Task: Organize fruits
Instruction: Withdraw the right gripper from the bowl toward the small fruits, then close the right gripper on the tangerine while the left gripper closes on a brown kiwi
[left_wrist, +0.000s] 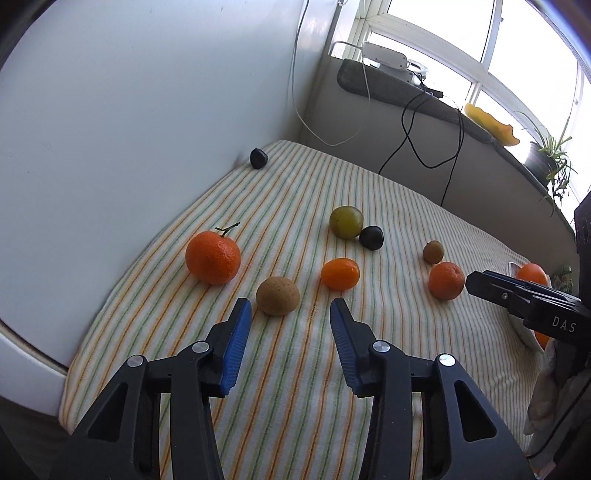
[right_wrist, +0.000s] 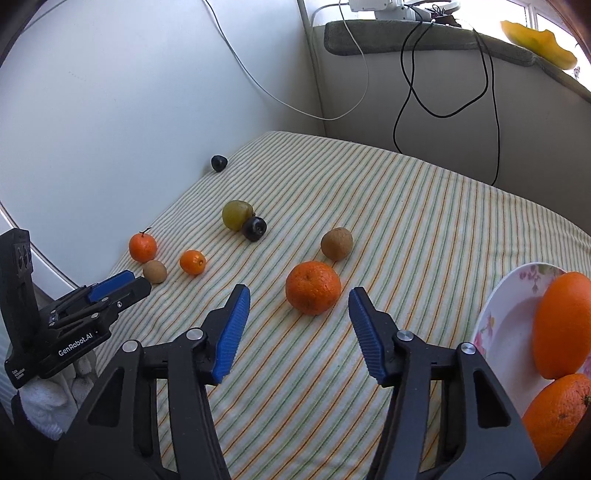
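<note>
Striped cloth covers the counter. Left gripper stands apart just short of a kiwi; right gripper stands apart, flanking a mandarin without touching. 2 oranges sit on a plate at the right edge.

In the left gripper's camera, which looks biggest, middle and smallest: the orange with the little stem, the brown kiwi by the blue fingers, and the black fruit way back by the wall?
1. Orange with the stem
2. Brown kiwi, though it sits nearer the camera
3. Black fruit by the wall, but it is farthest away, so its true size is unsure
</note>
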